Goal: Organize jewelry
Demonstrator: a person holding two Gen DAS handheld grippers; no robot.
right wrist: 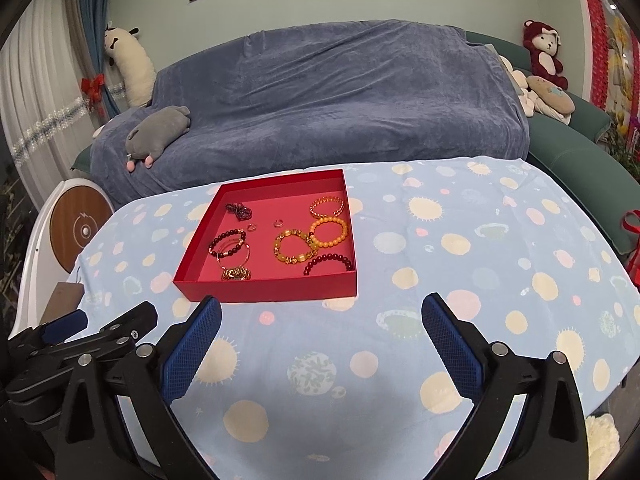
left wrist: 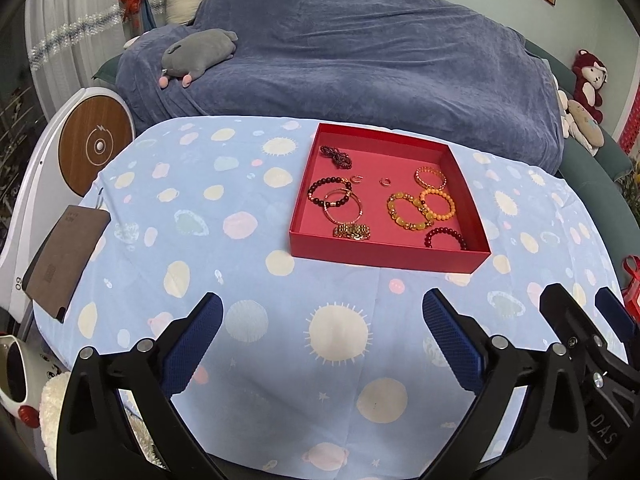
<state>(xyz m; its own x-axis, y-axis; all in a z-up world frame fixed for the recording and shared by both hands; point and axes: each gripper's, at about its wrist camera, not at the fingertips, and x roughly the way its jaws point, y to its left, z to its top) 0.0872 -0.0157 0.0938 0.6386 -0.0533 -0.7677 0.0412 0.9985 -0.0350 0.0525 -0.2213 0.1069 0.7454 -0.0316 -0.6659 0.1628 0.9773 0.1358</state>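
A red tray (left wrist: 386, 258) (right wrist: 272, 291) sits on the table's light blue patterned cloth. Inside lie several pieces: orange bead bracelets (left wrist: 438, 203) (right wrist: 329, 232), a yellow bead bracelet (left wrist: 406, 210) (right wrist: 293, 248), dark red bead bracelets (left wrist: 444, 238) (right wrist: 328, 263), a dark bracelet with thin gold bangles (left wrist: 334, 198) (right wrist: 228, 246), a gold watch band (left wrist: 352, 232) (right wrist: 236, 273), and two small rings (left wrist: 385, 181) (right wrist: 278, 223). My left gripper (left wrist: 322, 312) is open and empty, in front of the tray. My right gripper (right wrist: 322, 314) is open and empty, to the tray's right front.
A brown notebook (left wrist: 66, 258) hangs over the table's left edge. A white charger stand with a wooden disc (left wrist: 94, 146) stands to the left. A blue-covered sofa (left wrist: 360, 60) with plush toys is behind the table. A red ribbon box (left wrist: 632, 284) is at the right edge.
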